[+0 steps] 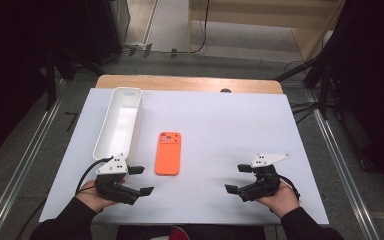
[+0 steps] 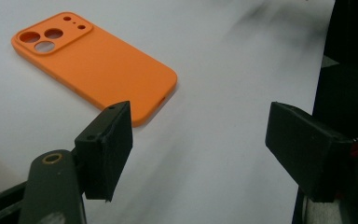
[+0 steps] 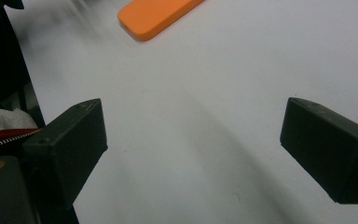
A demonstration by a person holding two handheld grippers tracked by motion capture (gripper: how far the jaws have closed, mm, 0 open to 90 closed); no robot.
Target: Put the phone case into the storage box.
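Your left gripper (image 1: pixel 141 180) sits low at the near edge of the table (image 1: pixel 230 120), jaws apart with nothing between them, and the orange phone case (image 1: pixel 168 152) lies just ahead of it and a little to its inner side. That's the relation to watch: in the left gripper view the case (image 2: pixel 98 65) runs diagonally up and away from the left-hand jaw, its near short end just beyond that jaw's tip, not touching as far as I can tell. Its long axis points away from you, camera cut-outs at the far end.

Your right gripper (image 1: pixel 237 179) has its jaws spread wide and empty too, but it's well apart from the case; in the right gripper view only one rounded end of the case (image 3: pixel 154 16) peeks in at the top, far ahead and off to the left-hand jaw's side. So the left hand is clearly the nearer one, and I'd judge a short push forward and inward would put its jaws across the case's narrow width.

The white bin (image 1: pixel 120 120) stands just beyond your left gripper, long side running alongside the case, near it but apart.

Hard to read: whether the case lies perfectly flat, and the case's far end is cut off in the right gripper view.
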